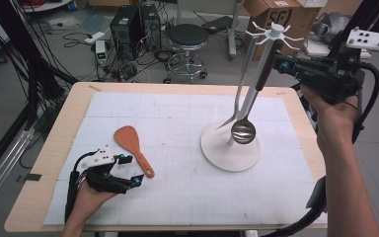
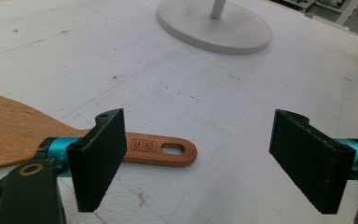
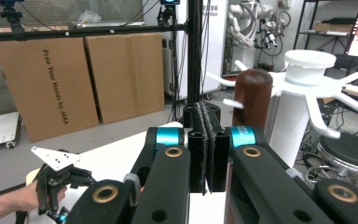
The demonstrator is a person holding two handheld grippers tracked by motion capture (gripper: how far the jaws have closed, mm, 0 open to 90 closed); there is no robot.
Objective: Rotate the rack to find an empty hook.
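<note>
A wooden spatula (image 1: 131,140) lies flat on the white mat, handle toward the front. My left gripper (image 1: 132,170) rests on the mat at its handle end, open; in the left gripper view the handle (image 2: 161,150) lies between the wide jaws of this gripper (image 2: 205,158), next to the left one, untouched. A white utensil rack (image 1: 217,148) stands centre right, with a fork (image 1: 237,98) and a dark-handled ladle (image 1: 243,131) hanging by its pole. My right gripper (image 1: 278,63) is held high at the ladle's handle top (image 3: 253,93), its jaws (image 3: 208,116) shut together with nothing seen between them.
The rack's round base (image 2: 214,28) lies ahead of the left gripper. Its hook arms (image 3: 326,112) spread close around the right gripper. Beyond the table's far edge stand a stool (image 1: 187,37), computer towers (image 1: 128,27) and cardboard boxes (image 1: 271,15).
</note>
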